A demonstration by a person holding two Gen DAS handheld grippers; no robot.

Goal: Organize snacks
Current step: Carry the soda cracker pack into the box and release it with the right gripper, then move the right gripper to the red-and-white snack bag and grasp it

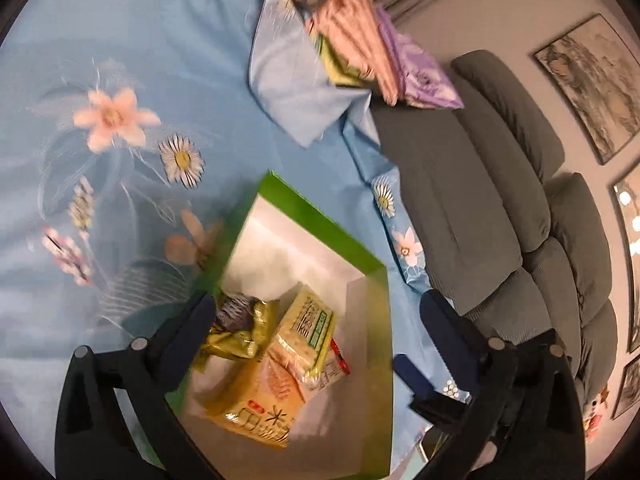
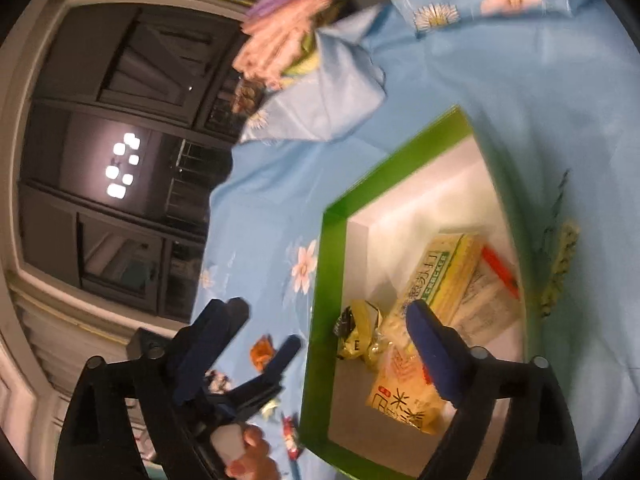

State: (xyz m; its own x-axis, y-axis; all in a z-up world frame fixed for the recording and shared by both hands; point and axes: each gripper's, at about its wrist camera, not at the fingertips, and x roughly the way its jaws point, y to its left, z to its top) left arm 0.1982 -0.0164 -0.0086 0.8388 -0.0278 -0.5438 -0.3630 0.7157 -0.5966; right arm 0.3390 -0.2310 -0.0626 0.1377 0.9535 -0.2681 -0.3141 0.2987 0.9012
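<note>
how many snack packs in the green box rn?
4 that show: orange rice pack nearest, cracker pack on it, gold pouch at the left wall, clear packet by the crackers. More may lie under them.

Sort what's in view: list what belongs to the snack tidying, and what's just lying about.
Job:
- green box
- yellow cracker packs inside it
- small green wrapped snacks inside it
- loose candies on the cloth beside the box

Lying about:
- folded fabrics
- grey sofa
- framed pictures
- floral blue cloth
</note>
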